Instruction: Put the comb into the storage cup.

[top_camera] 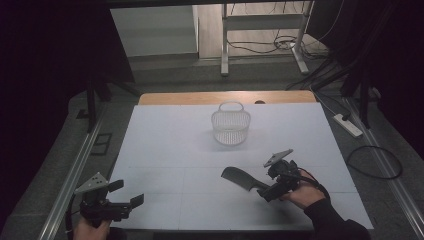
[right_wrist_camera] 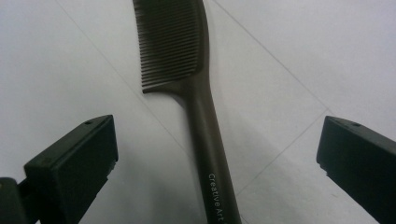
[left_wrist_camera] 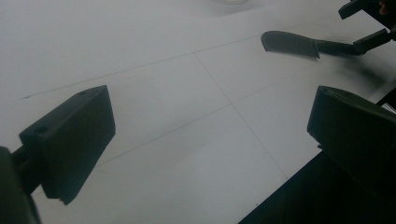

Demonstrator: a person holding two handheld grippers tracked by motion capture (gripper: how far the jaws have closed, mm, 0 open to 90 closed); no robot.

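Dim grey floor, trailing cables and a metal frame lie beyond a pale tabletop point(top_camera: 165, 145) marked with faint seams. Toward the tabletop's far middle stands a small white basket point(top_camera: 230, 127) with a loop handle, upright and well apart from both hands.

At the near right, the right gripper point(top_camera: 266, 186) sits low over the surface in the person's hand, and its fingers stand spread as wide as they go. Between them, in the right gripper view, the handle of a dark comb point(right_wrist_camera: 204, 135) runs up the middle with clear tabletop showing on either side, so neither finger point(right_wrist_camera: 74, 163) presses on it. The comb lies flat on the tabletop, teeth end pointing away from the right gripper and toward the left side in the high view, where it lies point(top_camera: 240, 178) between the basket and the near edge. Pale lettering on the handle reads "Creative Art", cut off at the bottom of the picture.

At the near left corner, the left gripper point(top_camera: 125, 194) is held just above the tabletop's edge; its fingers point(left_wrist_camera: 70, 140) are also wide apart with nothing between them but bare surface. The left gripper view looks across to the comb point(left_wrist_camera: 292, 44), well apart from it.
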